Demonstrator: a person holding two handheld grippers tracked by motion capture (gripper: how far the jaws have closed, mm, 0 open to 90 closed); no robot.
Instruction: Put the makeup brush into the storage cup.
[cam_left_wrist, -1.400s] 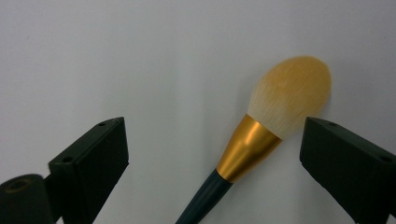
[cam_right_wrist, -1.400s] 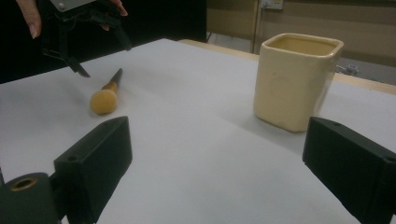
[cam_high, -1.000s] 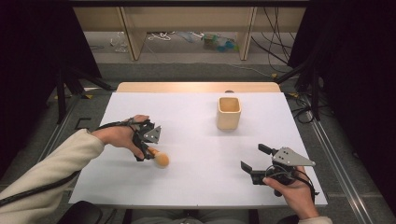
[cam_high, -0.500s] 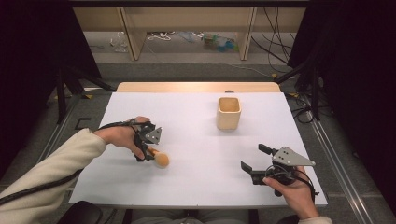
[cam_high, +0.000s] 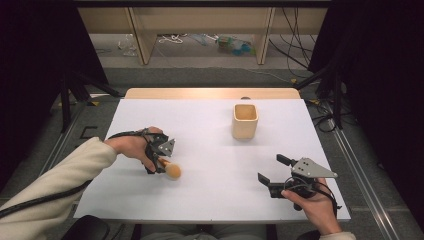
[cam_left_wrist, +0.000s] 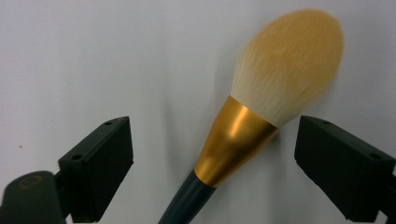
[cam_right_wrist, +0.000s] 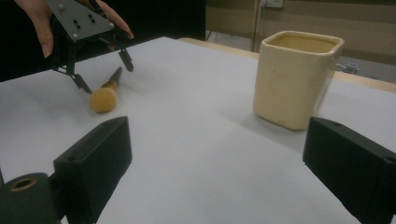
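Observation:
A makeup brush (cam_high: 170, 169) with a tan head, gold ferrule and dark handle lies on the white table (cam_high: 200, 120) at the left. My left gripper (cam_high: 159, 165) points down over it. In the left gripper view the brush (cam_left_wrist: 280, 74) lies between the two jaws with a gap on each side. The jaws have just been closing, and the pads are not touching the brush. My right gripper (cam_high: 270, 167) rests open near the front right edge, with nothing between its jaws. The right gripper view looks across at the brush (cam_right_wrist: 105, 98) and the left gripper (cam_right_wrist: 107, 77).
A cream square cup (cam_high: 245, 121) stands upright toward the back right of the table, also close on the right in the right gripper view (cam_right_wrist: 294, 79). Shelving and cables lie on the floor beyond the far edge.

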